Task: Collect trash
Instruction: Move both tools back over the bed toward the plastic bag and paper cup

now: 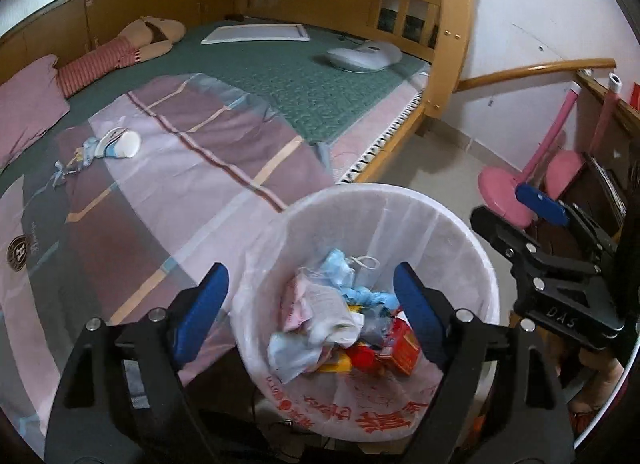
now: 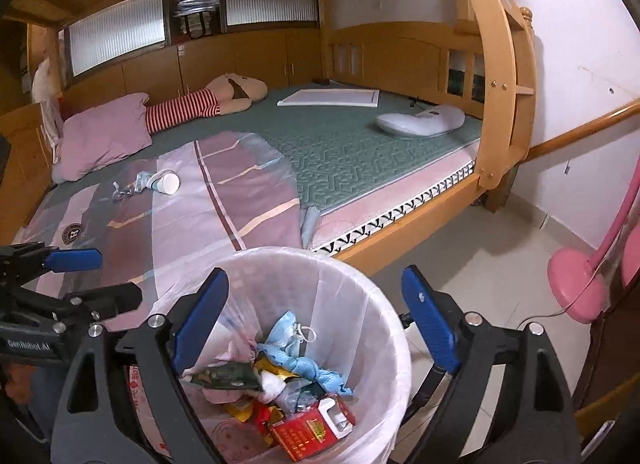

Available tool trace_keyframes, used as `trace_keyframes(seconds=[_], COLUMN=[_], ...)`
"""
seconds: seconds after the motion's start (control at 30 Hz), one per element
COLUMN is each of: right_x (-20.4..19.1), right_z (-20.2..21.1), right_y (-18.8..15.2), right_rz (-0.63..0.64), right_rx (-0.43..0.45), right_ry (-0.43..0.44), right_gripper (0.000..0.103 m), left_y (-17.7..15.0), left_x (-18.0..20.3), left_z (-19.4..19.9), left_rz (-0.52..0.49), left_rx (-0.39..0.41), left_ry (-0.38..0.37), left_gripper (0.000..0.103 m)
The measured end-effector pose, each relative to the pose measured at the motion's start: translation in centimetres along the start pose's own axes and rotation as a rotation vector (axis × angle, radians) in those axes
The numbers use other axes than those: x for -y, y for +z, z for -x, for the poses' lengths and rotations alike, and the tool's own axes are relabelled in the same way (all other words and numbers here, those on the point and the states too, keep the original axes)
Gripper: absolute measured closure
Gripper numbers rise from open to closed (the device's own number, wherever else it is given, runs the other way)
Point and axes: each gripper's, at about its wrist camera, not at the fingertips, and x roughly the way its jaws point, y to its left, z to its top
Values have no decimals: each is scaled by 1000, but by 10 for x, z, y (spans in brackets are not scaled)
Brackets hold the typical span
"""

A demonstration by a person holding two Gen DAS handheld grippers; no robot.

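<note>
Both grippers, left gripper (image 1: 312,316) and right gripper (image 2: 316,322), hang wide open and empty over the trash bin (image 2: 384,304), so I aim next for the bed's crumpled wrappers (image 2: 130,186).

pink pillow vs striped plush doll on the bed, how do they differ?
The pink pillow is plain pink and squarish; the striped plush doll is long, with red-and-white stripes and a beige head end. The pillow lies nearer the left bed edge, the doll stretches further toward the headboard cabinets. Both lie flat on the green mat, touching.
</note>
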Motion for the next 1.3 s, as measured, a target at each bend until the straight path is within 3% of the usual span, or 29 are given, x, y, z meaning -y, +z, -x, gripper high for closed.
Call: trace_keyframes(seconds=[0.13,0.23,0.4,0.57,0.8,0.87,0.97,1.07,1.2,1.3], right_x=[-4,-18,-73,-169,-337,-377,-406,-424,-419,-419], right_z=[-11,-26,-56,-87,-133,-159,-189,-230,-264,-267], right_y=[2,10,46,96,146,150,148,128,99,91], right_rz=[-29,-32,15,145,271,288,355,410,282,264], right_rx=[-39,-76,-112,-92,-98,-138,-81,-117,-351,-372], right_ry=[35,108,249,346,469,467,345,279,403,402], right_gripper=[15,15,15,15,15,15,15,15,15,15], left_y=[1,1,-9,-24,-42,-46,-52,-63,-83,-100], left_x=[-28,-66,-141,-218,-310,-332,-362,-387,-411,-420], left_z=[6,14,34,61,81,84,85,77,63,56], left_rz=[65,154,314,456,612,646,687,709,769,811], left_rx=[14,20,35,64,82,89,92,74,68,37], left_ry=[66,126,247,352,457,479,518,560,537,506], left_gripper=[17,17,17,17,17,17,15,15,15,15])
